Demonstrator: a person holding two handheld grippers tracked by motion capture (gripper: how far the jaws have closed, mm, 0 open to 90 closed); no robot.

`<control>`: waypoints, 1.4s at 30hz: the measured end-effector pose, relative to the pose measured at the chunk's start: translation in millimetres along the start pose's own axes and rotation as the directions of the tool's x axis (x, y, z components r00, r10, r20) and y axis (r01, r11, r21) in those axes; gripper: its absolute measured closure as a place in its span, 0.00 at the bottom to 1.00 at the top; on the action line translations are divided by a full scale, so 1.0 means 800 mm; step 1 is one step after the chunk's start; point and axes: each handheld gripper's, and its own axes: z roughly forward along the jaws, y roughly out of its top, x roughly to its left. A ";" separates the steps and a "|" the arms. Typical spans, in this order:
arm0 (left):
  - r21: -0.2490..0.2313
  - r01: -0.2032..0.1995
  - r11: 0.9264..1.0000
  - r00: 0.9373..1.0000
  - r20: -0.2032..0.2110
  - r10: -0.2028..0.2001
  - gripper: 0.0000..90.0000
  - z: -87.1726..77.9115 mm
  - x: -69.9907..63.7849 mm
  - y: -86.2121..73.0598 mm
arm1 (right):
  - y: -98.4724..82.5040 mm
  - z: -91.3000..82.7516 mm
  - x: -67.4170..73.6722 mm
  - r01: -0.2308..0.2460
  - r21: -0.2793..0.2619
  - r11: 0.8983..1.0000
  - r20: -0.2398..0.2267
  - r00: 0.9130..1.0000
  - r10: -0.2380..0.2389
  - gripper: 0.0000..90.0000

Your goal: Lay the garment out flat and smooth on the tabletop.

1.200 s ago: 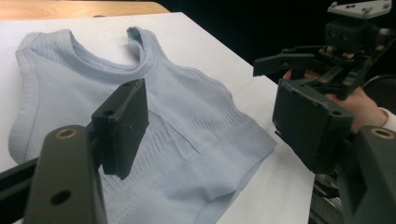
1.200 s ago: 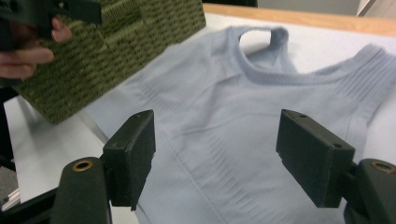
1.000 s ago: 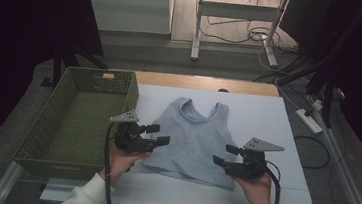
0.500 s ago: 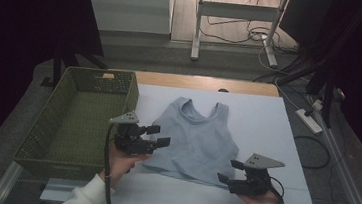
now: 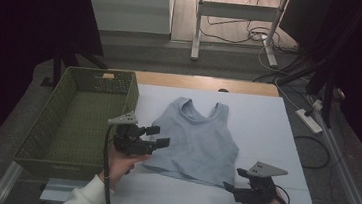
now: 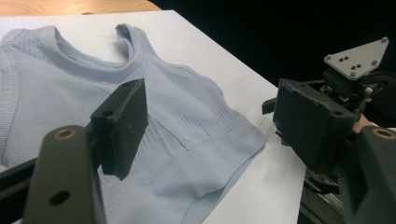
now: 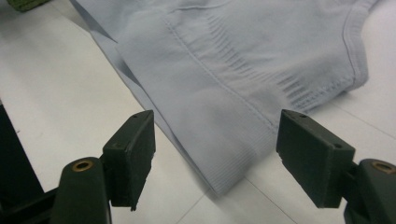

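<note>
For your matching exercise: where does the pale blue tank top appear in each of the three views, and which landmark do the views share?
High view: the tank top lies flat at the middle of the white table sheet, straps pointing away.
Left gripper view: it covers the left and centre, behind the jaws.
Right gripper view: its hem corner sits between the open jaws.
Shared landmark: that ribbed hem corner, nearest the right gripper.

Left gripper [image 6: 205, 126] hangs with jaws apart above the blue top [image 6: 177, 121], right gripper [image 6: 275, 112] apparently beside its hem.
</note>
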 end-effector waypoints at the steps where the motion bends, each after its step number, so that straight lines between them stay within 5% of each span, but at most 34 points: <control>1: 0.001 -0.002 1.000 1.000 0.001 0.002 0.30 0.000 0.000 0.000 | 0.000 0.001 -0.001 -0.006 0.002 1.000 0.000 1.000 0.006 0.32; 12: -0.004 0.000 1.000 1.000 0.002 0.000 0.30 0.000 0.000 0.000 | 0.003 0.019 -0.005 0.022 0.052 0.998 0.036 0.999 -0.024 0.32; 17: -0.012 0.015 1.000 1.000 0.018 -0.015 0.30 0.002 -0.001 -0.001 | 0.008 0.036 -0.011 0.043 0.087 0.995 0.091 0.995 -0.051 0.32; 26: -0.022 0.018 1.000 1.000 0.014 -0.018 0.30 -0.001 0.000 -0.001 | 0.005 0.051 -0.015 0.032 0.156 0.987 0.124 0.991 -0.052 0.32; 33: -0.016 0.013 1.000 1.000 0.009 -0.013 0.30 0.000 -0.001 0.000 | 0.005 0.051 -0.018 0.015 0.154 0.988 0.073 0.997 -0.027 0.52; 42: -0.011 0.012 1.000 1.000 0.015 -0.012 0.30 0.002 -0.003 -0.001 | 0.009 0.050 -0.017 0.047 0.153 0.987 0.048 0.997 -0.054 0.86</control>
